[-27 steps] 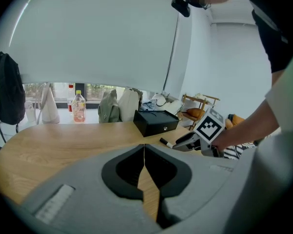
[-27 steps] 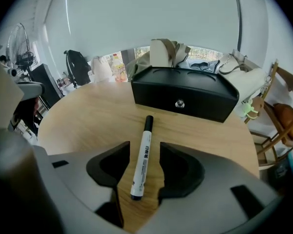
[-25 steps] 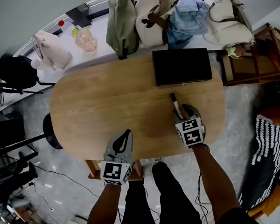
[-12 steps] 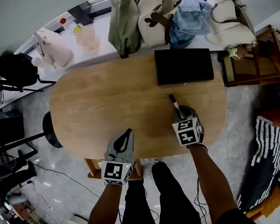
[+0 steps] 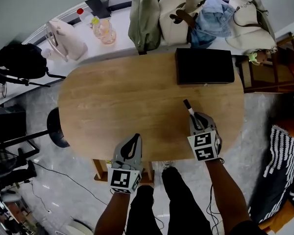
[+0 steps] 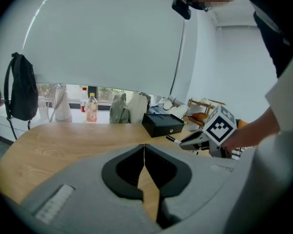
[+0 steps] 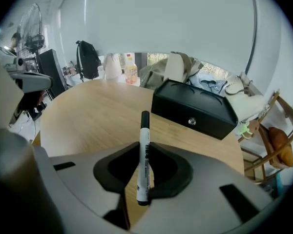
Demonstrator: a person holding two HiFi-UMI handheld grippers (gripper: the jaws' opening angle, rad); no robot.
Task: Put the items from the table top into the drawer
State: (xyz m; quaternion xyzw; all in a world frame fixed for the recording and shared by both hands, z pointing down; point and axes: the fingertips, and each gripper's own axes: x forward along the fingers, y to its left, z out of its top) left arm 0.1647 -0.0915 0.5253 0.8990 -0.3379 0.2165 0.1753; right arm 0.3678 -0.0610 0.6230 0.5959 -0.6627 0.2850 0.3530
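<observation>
White-barrelled with a black cap, the marker (image 5: 188, 107) is clamped in my right hand-held gripper (image 7: 145, 146), whose jaws have just been closing on it. Its long axis runs along the jaws, cap end leading, aimed at the closed black drawer box (image 5: 204, 66) at the far right of the desk (image 5: 122, 111). I hold it above the desk's near right part. My left hand-held gripper (image 6: 144, 150) hangs at the near edge, jaws together on nothing.
</observation>
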